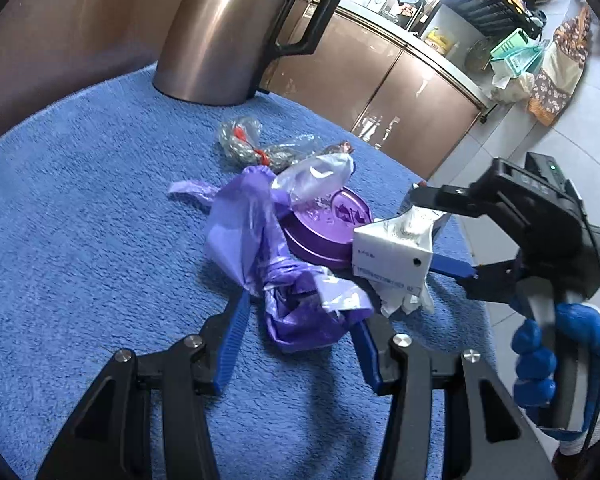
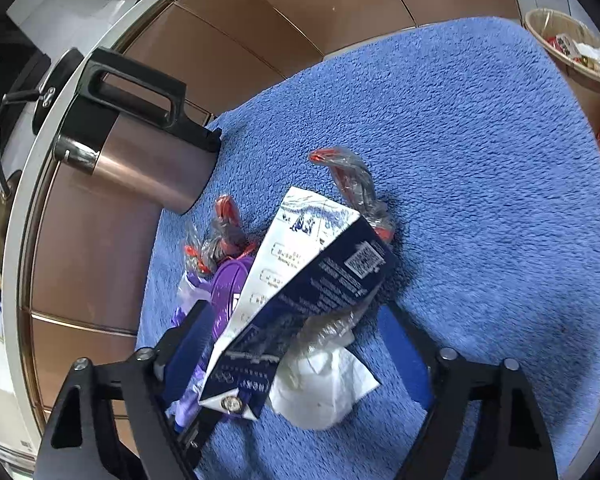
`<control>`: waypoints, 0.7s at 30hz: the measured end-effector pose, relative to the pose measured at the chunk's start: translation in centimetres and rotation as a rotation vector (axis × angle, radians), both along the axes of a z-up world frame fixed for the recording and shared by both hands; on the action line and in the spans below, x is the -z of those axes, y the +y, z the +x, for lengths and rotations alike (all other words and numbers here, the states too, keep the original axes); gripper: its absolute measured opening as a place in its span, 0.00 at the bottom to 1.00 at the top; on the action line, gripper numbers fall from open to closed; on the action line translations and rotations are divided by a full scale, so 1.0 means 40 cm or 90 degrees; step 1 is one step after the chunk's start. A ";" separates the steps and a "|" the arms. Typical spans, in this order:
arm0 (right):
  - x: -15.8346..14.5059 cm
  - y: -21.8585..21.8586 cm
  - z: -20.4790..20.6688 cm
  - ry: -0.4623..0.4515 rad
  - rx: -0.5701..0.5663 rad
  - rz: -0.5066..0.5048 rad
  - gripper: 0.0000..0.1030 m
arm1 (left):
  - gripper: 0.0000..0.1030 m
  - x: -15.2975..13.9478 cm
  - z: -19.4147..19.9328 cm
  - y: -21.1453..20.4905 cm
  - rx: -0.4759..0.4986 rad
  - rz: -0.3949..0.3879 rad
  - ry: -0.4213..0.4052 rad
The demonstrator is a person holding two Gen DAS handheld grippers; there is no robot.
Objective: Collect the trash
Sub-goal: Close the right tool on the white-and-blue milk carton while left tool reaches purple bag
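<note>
A crumpled purple plastic bag [image 1: 300, 304] lies on the blue towel [image 1: 80, 220]. My left gripper [image 1: 300, 310] is open and straddles the bag, one blue finger on each side. Beside it are a purple round lid [image 1: 328, 232], a clear film [image 1: 316, 178] and a white and dark-blue carton [image 1: 392, 252]. My right gripper [image 1: 424, 228], held by a blue-gloved hand [image 1: 540, 360], is open around the carton. In the right wrist view the carton [image 2: 300, 288] lies slantwise between the fingers of the right gripper [image 2: 292, 312], over a white tissue [image 2: 324, 388].
A copper-coloured jug [image 1: 228, 32] with a black handle stands at the towel's far side. Clear wrappers with red bits [image 1: 240, 140] lie behind the pile. A lined bin holding rubbish [image 2: 568, 48] sits beyond the towel's far right corner. Cabinet fronts [image 1: 400, 92] run behind.
</note>
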State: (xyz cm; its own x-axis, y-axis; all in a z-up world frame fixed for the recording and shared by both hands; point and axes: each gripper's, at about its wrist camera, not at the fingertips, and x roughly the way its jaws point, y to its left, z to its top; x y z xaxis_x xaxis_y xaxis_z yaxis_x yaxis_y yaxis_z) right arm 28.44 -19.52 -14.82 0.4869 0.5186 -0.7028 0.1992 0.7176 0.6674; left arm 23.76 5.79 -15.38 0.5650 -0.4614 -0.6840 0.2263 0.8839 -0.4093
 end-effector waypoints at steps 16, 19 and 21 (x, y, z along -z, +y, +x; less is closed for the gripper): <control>-0.003 -0.047 -0.030 0.004 0.032 -0.024 0.63 | 0.45 0.011 -0.006 0.005 0.023 -0.023 0.001; -0.008 -0.060 -0.049 0.005 0.034 -0.030 0.65 | 0.45 0.011 -0.010 0.004 0.025 -0.023 0.000; -0.009 -0.070 -0.062 0.005 0.039 -0.030 0.65 | 0.45 0.012 -0.008 0.007 0.025 -0.027 0.001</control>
State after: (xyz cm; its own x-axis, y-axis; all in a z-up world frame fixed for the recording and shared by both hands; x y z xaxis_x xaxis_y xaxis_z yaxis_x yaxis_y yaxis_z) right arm 25.95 -22.33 -14.44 0.5115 0.4541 -0.7295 0.2481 0.7348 0.6313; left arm 23.46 6.05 -15.85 0.5444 -0.5122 -0.6643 0.2597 0.8559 -0.4472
